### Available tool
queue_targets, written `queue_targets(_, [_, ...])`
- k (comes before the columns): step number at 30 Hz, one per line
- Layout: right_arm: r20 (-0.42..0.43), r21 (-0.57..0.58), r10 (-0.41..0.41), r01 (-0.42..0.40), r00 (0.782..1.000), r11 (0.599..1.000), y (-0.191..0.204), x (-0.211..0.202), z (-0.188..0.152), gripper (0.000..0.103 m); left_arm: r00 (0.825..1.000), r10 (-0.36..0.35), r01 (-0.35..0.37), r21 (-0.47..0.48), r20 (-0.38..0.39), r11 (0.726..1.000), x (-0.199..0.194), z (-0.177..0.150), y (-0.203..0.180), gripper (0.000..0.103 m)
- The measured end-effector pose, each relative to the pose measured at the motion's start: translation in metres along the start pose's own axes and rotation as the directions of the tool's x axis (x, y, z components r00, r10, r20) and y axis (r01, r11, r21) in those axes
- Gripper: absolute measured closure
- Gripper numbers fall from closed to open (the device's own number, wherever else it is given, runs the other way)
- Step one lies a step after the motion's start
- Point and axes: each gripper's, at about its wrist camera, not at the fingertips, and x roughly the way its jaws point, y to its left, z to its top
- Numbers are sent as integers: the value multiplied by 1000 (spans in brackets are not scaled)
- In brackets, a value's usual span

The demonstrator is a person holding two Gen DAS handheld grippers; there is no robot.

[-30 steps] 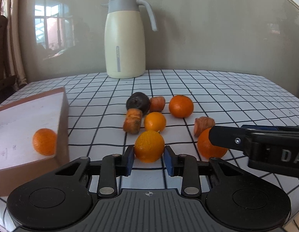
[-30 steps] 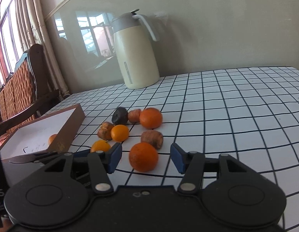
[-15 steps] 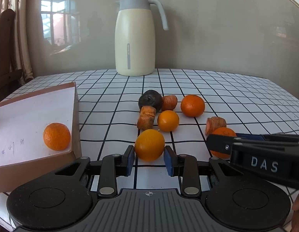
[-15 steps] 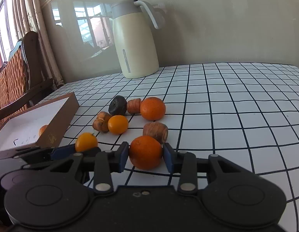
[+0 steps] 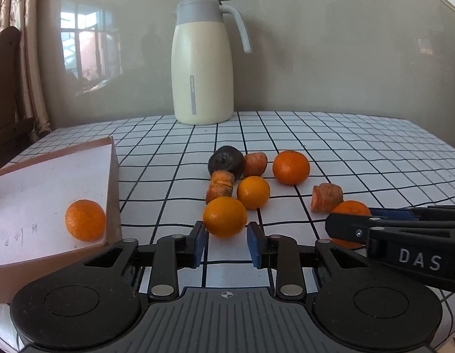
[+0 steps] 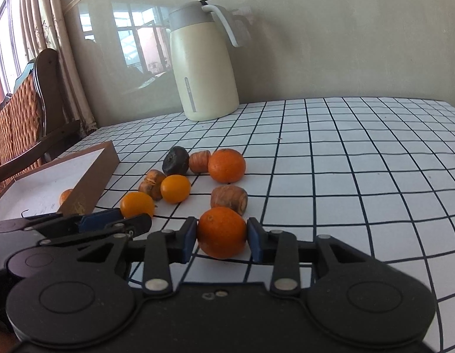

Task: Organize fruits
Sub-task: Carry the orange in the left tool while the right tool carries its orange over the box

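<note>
Gripping one orange each, left gripper [image 5: 224, 242] and right gripper [image 6: 221, 239] jaws, near box edge [image 5: 114, 194].

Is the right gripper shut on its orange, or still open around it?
Shut on it: the right gripper has both blue pads pressed against the sides of the orange.

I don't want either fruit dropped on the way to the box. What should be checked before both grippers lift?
1. Left gripper pads on the yellow-orange fruit: ok, jaws closing on it.
2. Right gripper clamped on the orange: ok.
3. Fruits off the table: not ok, both look resting.
4. Box has room: ok, one orange inside.
5. Carrot piece clear of the right grip: cannot tell, very close behind.
</note>
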Motion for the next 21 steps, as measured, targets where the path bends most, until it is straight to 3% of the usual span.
queue_targets(3, [1, 1, -2, 2, 1000, 1000, 0, 0, 0, 74, 1000, 4, -4, -13, -5, 1000, 6, 3, 0, 64])
queue_targets(10, [3, -2, 0, 0, 1000, 1000, 0, 0, 0, 74, 1000, -6, 6, -68, -5, 998, 16, 4, 3, 66])
queue_targets(21, [18, -50, 16, -15, 1000, 999, 8, -8, -1, 75, 1000, -13, 13, 2, 19, 1000, -6, -6, 0, 67])
